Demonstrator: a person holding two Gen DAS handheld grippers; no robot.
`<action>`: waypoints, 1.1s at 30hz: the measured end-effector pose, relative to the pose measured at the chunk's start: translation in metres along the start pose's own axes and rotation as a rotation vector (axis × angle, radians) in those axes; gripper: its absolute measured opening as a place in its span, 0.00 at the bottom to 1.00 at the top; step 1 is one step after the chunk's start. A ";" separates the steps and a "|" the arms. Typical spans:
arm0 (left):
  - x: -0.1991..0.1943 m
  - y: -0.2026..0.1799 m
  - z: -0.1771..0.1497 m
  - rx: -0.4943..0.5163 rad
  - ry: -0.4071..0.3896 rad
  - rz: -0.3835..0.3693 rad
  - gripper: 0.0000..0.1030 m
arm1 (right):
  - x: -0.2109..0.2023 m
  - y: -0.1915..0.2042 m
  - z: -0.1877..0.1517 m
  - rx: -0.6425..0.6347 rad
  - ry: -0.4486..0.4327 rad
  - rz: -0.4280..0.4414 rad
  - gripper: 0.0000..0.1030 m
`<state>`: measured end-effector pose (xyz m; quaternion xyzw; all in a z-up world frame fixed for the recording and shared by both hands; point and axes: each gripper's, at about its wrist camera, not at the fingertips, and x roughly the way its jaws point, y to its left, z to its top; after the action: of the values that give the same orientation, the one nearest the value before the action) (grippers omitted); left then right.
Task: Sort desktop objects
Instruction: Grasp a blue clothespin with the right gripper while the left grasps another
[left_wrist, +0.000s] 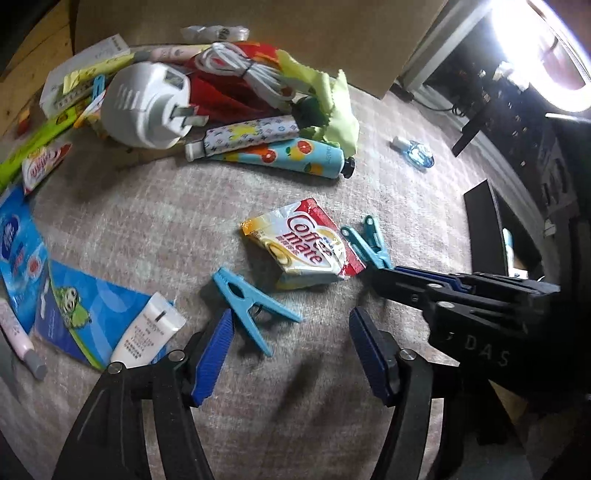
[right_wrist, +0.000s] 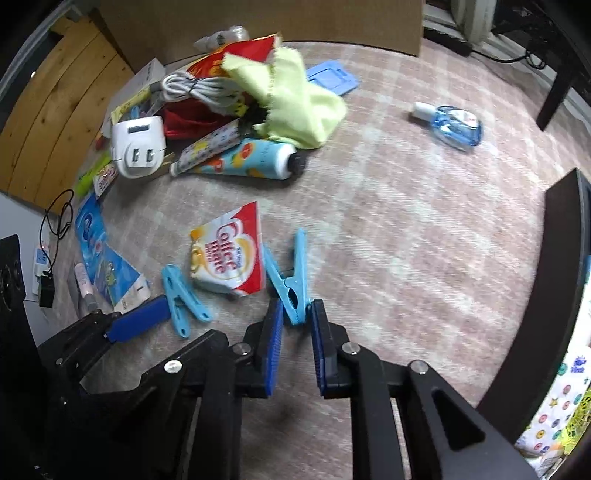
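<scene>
Two light blue clothespins lie on the plaid cloth on either side of a Coffee-mate sachet (left_wrist: 306, 243) (right_wrist: 229, 254). My right gripper (right_wrist: 297, 310) points steeply down, its blue pads closed against the tail of the right clothespin (right_wrist: 295, 284). The left wrist view shows that clothespin (left_wrist: 373, 247) poking out of the right gripper (left_wrist: 382, 271). My left gripper (left_wrist: 291, 325) is open wide just above the cloth. The left clothespin (left_wrist: 247, 302) (right_wrist: 179, 295) lies beside its left pad and nothing is gripped. One of its fingers (right_wrist: 136, 321) shows in the right wrist view.
A pile sits at the back: white plug adapter (left_wrist: 147, 107), coiled cable, yellow cloth (right_wrist: 295, 103), patterned tubes (left_wrist: 291, 151). A small blue bottle (right_wrist: 454, 125) lies far right. Blue packets and a white tube (left_wrist: 147, 332) lie left. Dark furniture (right_wrist: 554, 277) edges the right.
</scene>
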<state>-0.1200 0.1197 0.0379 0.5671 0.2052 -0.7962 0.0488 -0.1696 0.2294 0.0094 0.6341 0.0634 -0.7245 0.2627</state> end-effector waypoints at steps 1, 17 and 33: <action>0.001 -0.003 0.001 0.015 0.000 0.012 0.60 | -0.001 -0.002 0.000 0.001 0.000 -0.002 0.14; -0.013 0.022 -0.014 -0.025 -0.016 -0.014 0.27 | -0.017 -0.029 -0.024 0.026 -0.034 0.016 0.13; -0.047 -0.024 -0.009 0.069 -0.080 -0.036 0.00 | -0.095 -0.063 -0.064 0.082 -0.183 0.080 0.13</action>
<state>-0.1026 0.1381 0.0856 0.5324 0.1855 -0.8256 0.0229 -0.1366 0.3387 0.0728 0.5775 -0.0162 -0.7703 0.2700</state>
